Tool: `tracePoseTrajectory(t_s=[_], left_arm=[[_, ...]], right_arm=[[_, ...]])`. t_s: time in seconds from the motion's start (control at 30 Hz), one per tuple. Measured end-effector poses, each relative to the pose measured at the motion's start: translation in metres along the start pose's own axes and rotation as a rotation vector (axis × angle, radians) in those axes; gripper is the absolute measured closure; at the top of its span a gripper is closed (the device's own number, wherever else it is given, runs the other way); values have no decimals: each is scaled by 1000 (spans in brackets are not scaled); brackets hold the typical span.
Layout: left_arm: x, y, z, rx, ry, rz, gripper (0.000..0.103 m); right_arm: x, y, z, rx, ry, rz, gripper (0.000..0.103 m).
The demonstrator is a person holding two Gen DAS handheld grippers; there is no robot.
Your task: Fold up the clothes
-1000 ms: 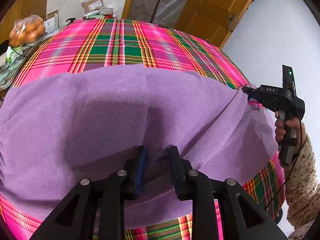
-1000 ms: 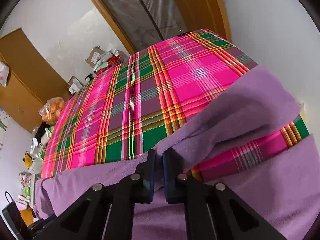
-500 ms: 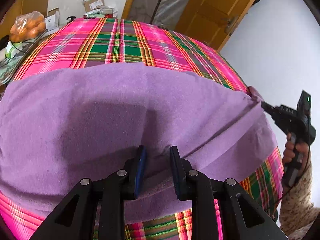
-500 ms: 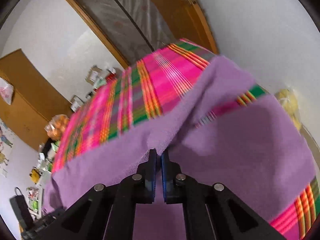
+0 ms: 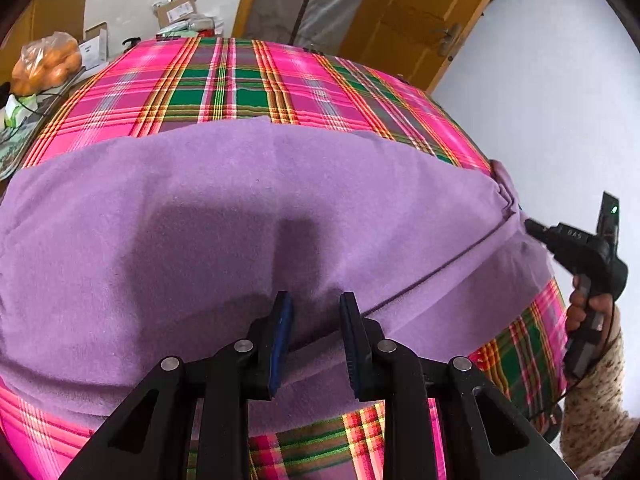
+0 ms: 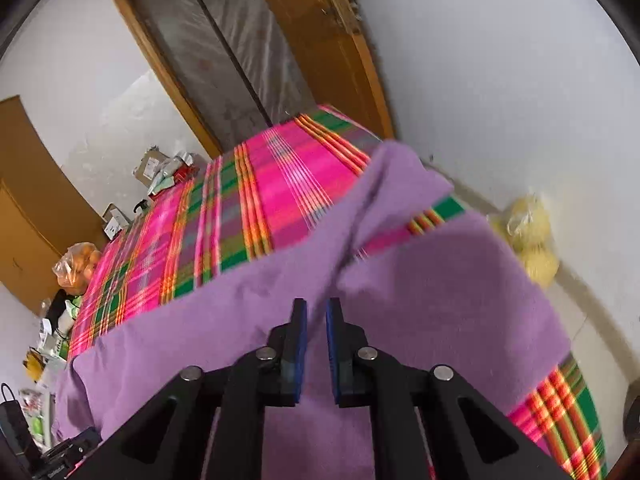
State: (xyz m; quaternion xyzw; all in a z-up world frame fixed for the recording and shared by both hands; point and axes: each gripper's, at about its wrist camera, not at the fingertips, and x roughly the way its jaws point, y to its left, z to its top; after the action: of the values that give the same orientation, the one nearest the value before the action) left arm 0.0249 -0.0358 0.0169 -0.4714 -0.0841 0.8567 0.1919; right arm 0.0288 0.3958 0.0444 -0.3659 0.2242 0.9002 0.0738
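The left tool [image 5: 312, 308] hangs low over the purple fleece cloth [image 5: 240, 216] with its blue-padded fingers set a fair way apart, and nothing sits between them. A fold edge of the cloth runs from just ahead of its tips out to its right, slanting up toward the right tool [image 5: 532, 226]. That right tool, seen from the left wrist view, noses into a bunched corner of the cloth at the far right edge of the surface. From its own camera the right tool [image 6: 316, 308] shows its fingers standing narrowly parted; whether any cloth is caught between them I cannot tell — the fabric there is blurred.

The cloth lies directly under and ahead of both tools, its long axis running crosswise to them, left to right, across the plaid-covered surface [image 5: 248, 84]. Part of it is doubled over, so that a strip of plaid [image 6: 420, 226] shows between two purple layers ahead and to the right of the right tool. The right tool is the nearer one to that loose corner; the left is nearer the middle of the fold edge.

As for writing — the right tool's black body carries small letters that look like "DAS" [image 5: 575, 235]. The labels on the cardboard boxes [image 5: 176, 10] far beyond the cloth are too small to read.
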Motion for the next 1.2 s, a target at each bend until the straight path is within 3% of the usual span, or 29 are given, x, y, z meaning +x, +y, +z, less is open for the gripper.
tracePoseTrajectory(t_s=[0.1, 0.27, 0.33, 0.4, 0.57, 0.93, 1.2], left_arm=[[1, -2, 1, 3, 0, -7, 78], [1, -2, 0, 3, 1, -8, 78], [1, -3, 0, 6, 0, -7, 78], [0, -3, -1, 11, -1, -8, 78], [0, 0, -1, 7, 0, -19, 78], [-4, -9, -5, 43, -11, 9, 78], [-5, -45, -16, 203, -11, 14, 72]], right_arm=[[13, 15, 3, -56, 21, -37, 70], [34, 39, 8, -148, 56, -98, 70], [40, 40, 8, -147, 68, -103, 73], [41, 34, 7, -120, 68, -102, 93], [24, 9, 1, -54, 41, -80, 101], [-2, -25, -18, 50, 28, -40, 101], [-3, -26, -15, 69, 15, -9, 101]])
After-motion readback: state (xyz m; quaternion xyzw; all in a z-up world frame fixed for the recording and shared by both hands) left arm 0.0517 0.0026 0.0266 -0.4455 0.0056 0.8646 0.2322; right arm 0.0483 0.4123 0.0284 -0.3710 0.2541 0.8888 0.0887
